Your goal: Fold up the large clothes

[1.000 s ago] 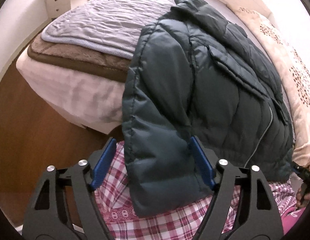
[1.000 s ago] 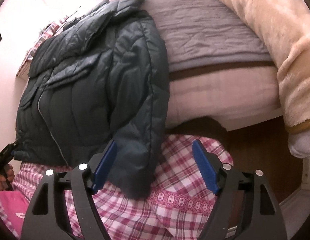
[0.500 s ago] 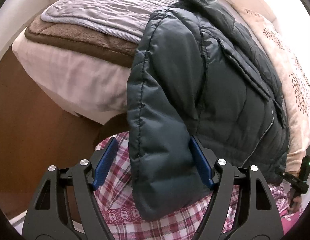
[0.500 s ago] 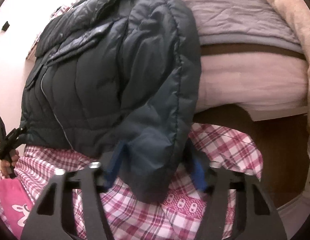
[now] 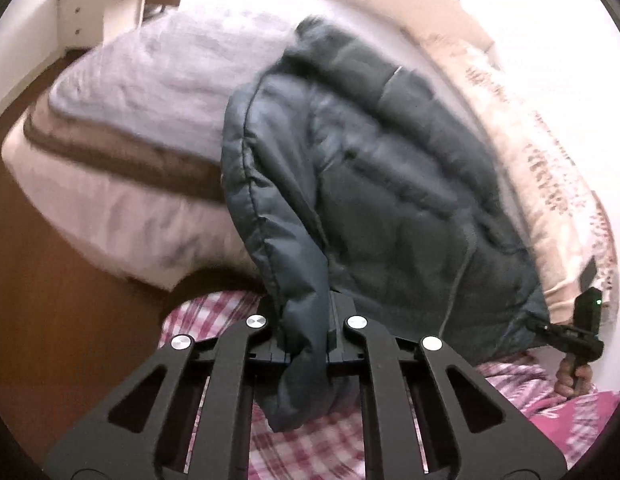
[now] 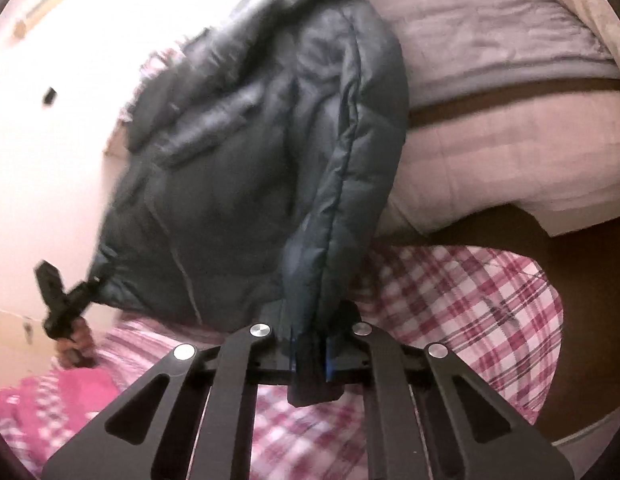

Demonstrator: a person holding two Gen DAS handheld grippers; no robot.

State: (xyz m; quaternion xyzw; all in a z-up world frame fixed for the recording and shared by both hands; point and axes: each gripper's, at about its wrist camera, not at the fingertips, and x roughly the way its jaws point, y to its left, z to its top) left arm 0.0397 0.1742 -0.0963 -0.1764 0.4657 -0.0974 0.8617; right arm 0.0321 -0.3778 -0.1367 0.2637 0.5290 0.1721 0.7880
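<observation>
A dark teal puffer jacket (image 5: 390,184) lies front up on the bed, its hem and sleeves hanging over the near edge. In the left wrist view my left gripper (image 5: 305,320) is shut on the cuff end of one hanging sleeve (image 5: 277,220), and the cuff bunches below the pads. In the right wrist view the jaws of my right gripper (image 6: 310,332) are closing, with the other sleeve (image 6: 342,200) pinched between the blue pads. Each view shows the other gripper small at its edge, the right gripper (image 5: 550,326) and the left gripper (image 6: 85,290), at the jacket (image 6: 229,160) hem corner.
The bed carries a grey quilt (image 5: 169,68) over a brown blanket (image 5: 121,156). A cream patterned blanket (image 5: 550,160) runs along the far side. A white drawer unit (image 5: 81,16) stands beyond the bed. Brown wooden floor (image 5: 49,300) and the person's pink plaid trousers (image 6: 470,300) lie below the grippers.
Both grippers have gone from wide open around the hanging sleeves to closed on them. The left one has risen and pulled its sleeve up.
</observation>
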